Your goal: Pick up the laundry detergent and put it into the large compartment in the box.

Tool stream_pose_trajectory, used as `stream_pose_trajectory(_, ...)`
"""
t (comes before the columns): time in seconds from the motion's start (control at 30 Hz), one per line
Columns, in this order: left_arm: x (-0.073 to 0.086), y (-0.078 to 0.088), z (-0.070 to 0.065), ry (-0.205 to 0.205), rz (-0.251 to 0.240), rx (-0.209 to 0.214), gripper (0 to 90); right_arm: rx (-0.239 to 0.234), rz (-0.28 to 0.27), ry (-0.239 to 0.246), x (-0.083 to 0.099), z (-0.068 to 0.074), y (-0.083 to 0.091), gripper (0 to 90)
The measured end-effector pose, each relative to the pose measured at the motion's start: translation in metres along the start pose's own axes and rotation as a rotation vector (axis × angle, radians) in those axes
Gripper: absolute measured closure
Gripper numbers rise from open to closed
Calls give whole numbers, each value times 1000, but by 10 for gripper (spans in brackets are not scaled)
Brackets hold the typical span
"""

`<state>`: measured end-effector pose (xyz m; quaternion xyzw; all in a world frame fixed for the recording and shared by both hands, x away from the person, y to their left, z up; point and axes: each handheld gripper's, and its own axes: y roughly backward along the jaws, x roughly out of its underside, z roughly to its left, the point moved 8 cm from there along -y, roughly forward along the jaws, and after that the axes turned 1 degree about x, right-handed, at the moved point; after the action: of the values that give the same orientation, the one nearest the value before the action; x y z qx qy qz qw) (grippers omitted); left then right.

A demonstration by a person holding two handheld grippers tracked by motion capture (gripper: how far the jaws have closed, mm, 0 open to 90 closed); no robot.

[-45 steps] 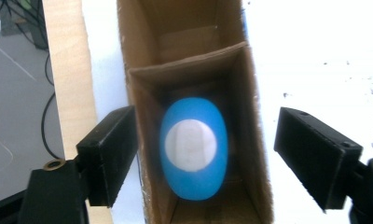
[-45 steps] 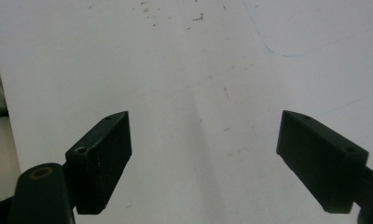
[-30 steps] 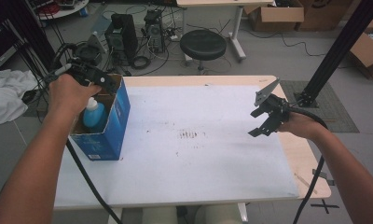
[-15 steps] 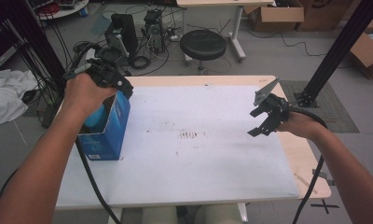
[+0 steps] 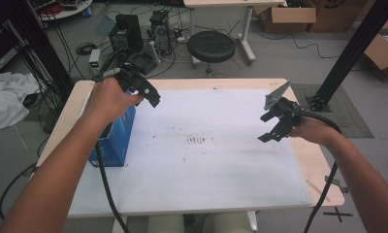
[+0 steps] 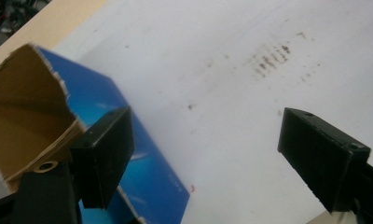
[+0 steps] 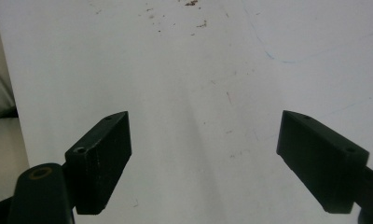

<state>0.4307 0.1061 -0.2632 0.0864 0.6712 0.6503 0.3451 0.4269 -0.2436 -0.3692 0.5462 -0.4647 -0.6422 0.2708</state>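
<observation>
A blue cardboard box [image 5: 113,140] with an open top stands near the table's left edge; my forearm hides its inside. In the left gripper view the box [image 6: 145,170] shows its brown inner wall and torn rim at the left. My left gripper [image 5: 151,95] hangs open above the box's right edge, and between its fingers [image 6: 208,135] there is only the white sheet. Over the right part of the table my right gripper [image 5: 268,127] is open as well. Its fingers [image 7: 203,140] stand wide apart above the bare white surface.
A white sheet [image 5: 221,165] covers most of the wooden table [image 5: 323,189], with brown smudges [image 5: 199,141] at its middle. Behind the table are a black stool [image 5: 211,46], computer cases and cables on the floor. A black post [image 5: 352,53] rises at the right.
My left gripper has risen from over the box and swung right, past its right edge. A white and blue bottle seen in the box earlier is now behind my arm. The right gripper is still.
</observation>
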Motion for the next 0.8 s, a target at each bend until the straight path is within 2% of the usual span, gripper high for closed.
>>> stream_pose_trajectory(0.33, -13, -10, -28, -95, 3, 42, 194, -1, 2, -1, 0, 2, 1, 174)
stream_pose_trajectory(0.57, -18, -18, -41, -159, 14, 48, 194, -4, 6, 3, -2, 3, -1, 174)
stream_pose_trajectory(0.8, -21, -32, -57, -218, 19, 87, 194, -8, 10, 2, -3, 4, -2, 174)
